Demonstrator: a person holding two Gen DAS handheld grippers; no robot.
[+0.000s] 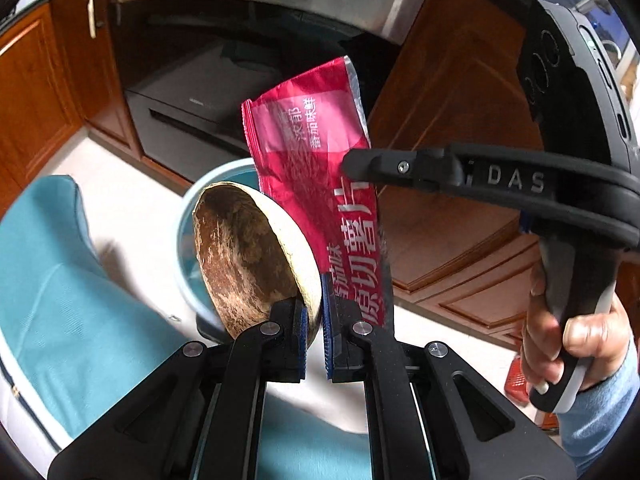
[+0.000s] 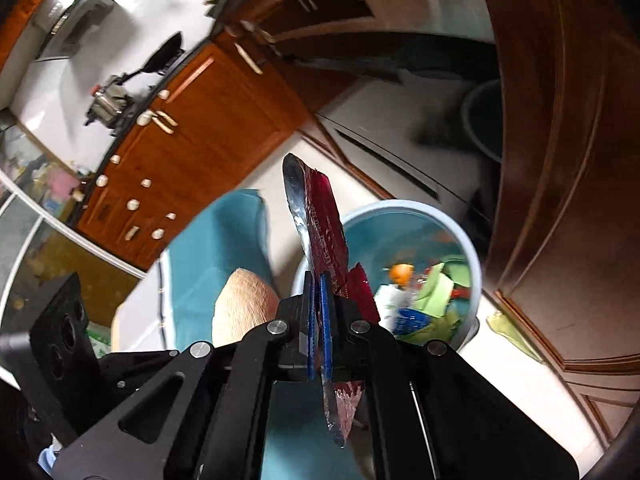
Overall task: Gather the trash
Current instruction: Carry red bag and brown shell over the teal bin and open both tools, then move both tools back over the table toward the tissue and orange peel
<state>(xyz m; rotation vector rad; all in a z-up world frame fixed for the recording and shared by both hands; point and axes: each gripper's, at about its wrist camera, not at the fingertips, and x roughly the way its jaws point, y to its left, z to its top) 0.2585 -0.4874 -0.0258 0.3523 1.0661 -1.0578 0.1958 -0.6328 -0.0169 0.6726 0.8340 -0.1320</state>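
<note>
A: What has the left gripper [image 1: 314, 332] got?

B: Half a coconut shell [image 1: 252, 256] — its rim is pinched between the blue pads [image 1: 329, 336], the brown hollow turned to the camera. It hangs above the pale blue bin [image 1: 188, 216] on the light floor [image 1: 132, 200].

A: And the right gripper [image 2: 318, 328]?

B: Clamped narrow on a red crisp packet [image 2: 324, 232], seen edge-on with its silver lining showing. From the left wrist view the packet stands just beside the shell, the right gripper's black finger [image 1: 360, 164] pressed on it.

A: Where is the bin from that side?

B: Just past the packet — the bin [image 2: 472, 264] holds green, white, blue and orange scraps [image 2: 436, 292]. Wooden cabinets [image 2: 208, 120] stand around, and a teal cloth [image 1: 60, 272] lies to the left
</note>
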